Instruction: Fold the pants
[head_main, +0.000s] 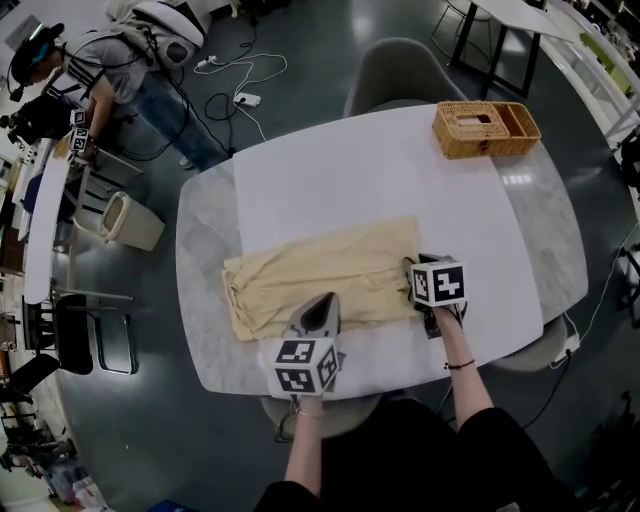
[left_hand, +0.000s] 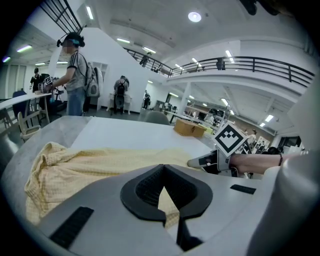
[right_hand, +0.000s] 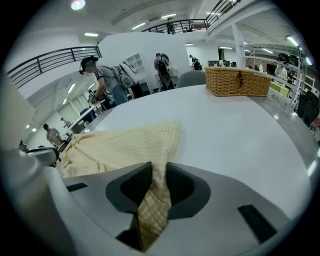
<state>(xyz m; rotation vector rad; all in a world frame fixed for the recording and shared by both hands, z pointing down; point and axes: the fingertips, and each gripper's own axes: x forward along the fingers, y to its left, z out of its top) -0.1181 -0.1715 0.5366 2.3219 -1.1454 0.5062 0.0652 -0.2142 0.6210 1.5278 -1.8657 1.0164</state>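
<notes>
- White table (head_main: 330, 170) fills the view.
- Yellow checked pants (head_main: 320, 272) lie spread across its near half (left end rumpled).
- Right gripper (right_hand: 159, 176) is clamped on their near right corner.
- Left gripper (left_hand: 162, 172) is pinching the near edge.

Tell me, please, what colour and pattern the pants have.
The pants are pale yellow with a fine check, clearest in the right gripper view.

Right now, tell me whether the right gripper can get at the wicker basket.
Probably not yet. The right gripper is shut on the pants, and the basket sits at the far corner of the table. Nothing stands between them; it must let go first.
</notes>
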